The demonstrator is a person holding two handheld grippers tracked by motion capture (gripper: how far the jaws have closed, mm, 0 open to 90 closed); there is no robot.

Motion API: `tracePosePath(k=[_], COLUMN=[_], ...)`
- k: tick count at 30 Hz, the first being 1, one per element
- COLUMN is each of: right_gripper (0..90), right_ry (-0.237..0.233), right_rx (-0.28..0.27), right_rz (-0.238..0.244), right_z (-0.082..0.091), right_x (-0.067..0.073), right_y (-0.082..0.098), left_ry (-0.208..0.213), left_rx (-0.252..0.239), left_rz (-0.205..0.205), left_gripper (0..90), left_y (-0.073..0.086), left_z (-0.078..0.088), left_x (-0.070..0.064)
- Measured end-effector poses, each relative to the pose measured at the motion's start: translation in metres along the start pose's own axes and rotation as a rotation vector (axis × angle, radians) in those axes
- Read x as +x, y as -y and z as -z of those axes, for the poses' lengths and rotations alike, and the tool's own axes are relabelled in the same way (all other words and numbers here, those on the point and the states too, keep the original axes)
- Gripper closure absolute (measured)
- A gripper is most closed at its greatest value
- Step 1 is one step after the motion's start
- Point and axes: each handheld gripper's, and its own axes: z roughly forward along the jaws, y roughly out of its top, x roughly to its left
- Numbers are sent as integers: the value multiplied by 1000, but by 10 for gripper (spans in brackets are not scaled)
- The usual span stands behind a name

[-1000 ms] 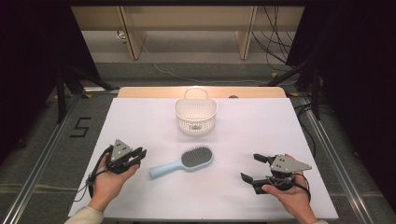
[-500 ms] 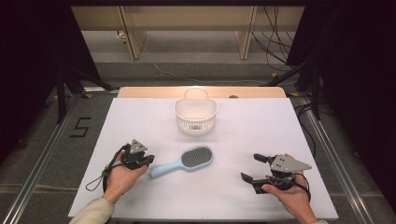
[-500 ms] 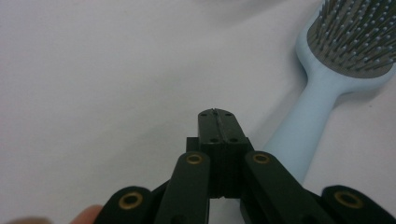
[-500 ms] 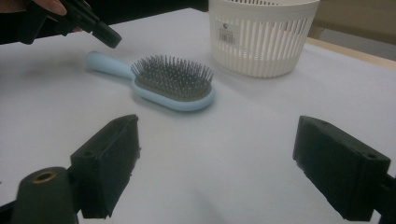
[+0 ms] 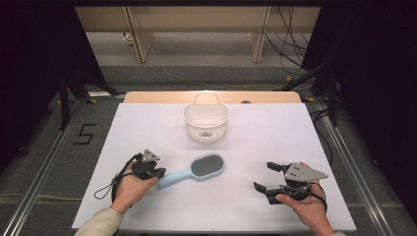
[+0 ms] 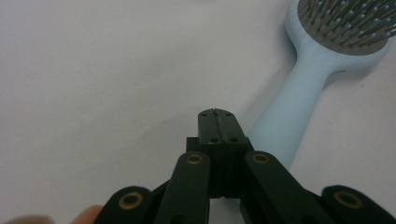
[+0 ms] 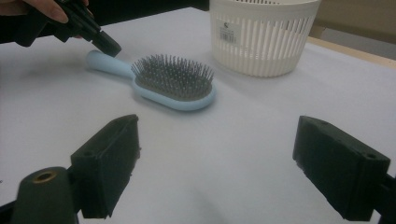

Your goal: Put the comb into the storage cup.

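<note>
From above, the blue hairbrush point(image 5: 194, 170) lies on the white counter point(image 5: 275, 137), a bit nearer than the white basket point(image 5: 206, 120). The left tongs point(image 5: 158, 173) sit right at the brush's handle end, the right tongs point(image 5: 265, 177) well off to its other side. Left gripper view: tongs clamped shut on nothing, handle just beside them. Right gripper view: tongs wide open, brush beyond them, nothing in between.

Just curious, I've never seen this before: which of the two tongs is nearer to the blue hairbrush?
Left. The left tongs sit shut at the tip of the hairbrush handle; the right tongs wait open, apart from its bristle end.
</note>
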Motion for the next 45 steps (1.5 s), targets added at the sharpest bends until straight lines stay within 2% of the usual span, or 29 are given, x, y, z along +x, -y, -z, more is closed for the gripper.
tracePosePath(k=[6,16,33,45], right_gripper=[156,157,157,158], right_ry=[-3,-5,-6,-10], right_rx=[1,1,1,5], right_rz=[0,2,3,2], right_z=[0,0,1,1], right_x=[0,0,0,0], right_y=[0,0,0,0], left_ry=[8,32,107,115], left_rx=[14,66,133,154], left_rz=[-9,-24,-93,-97], left_gripper=[898,898,898,898], left_y=[0,1,7,9], left_z=[0,0,7,9], left_x=[-1,-5,-31,-38])
